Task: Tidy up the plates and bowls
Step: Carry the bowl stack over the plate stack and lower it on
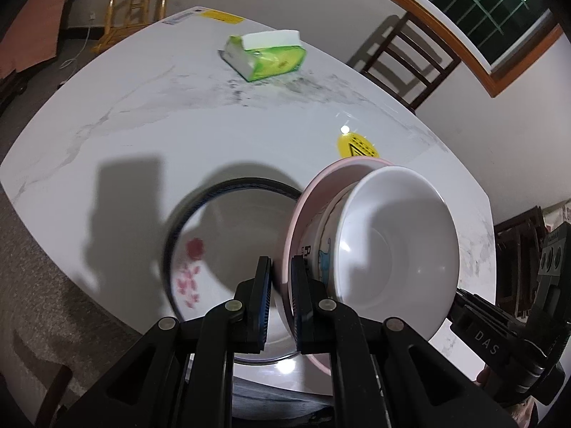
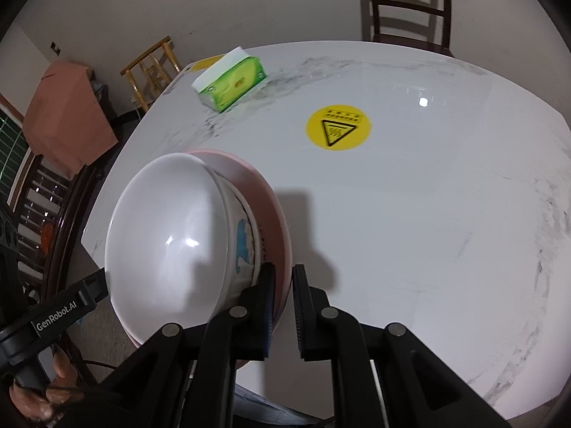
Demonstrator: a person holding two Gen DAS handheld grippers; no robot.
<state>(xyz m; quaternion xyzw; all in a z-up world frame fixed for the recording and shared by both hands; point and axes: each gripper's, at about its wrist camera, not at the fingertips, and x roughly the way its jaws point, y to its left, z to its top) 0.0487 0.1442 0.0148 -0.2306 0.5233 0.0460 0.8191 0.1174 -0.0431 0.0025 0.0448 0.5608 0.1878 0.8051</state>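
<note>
Together, two tongs clench one pink plate (image 1: 303, 214): left tongs (image 1: 282, 278) and right tongs (image 2: 283, 285) each grip its rim, one white bowl (image 1: 392, 242) nested inside. One flowered plate (image 1: 200, 249) lies beneath at 9 o'clock on the desk (image 1: 178, 125); one tissue pack (image 1: 266, 55) sits at 12.

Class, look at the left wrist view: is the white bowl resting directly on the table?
No. The white bowl sits in a pink plate held off the table.
</note>
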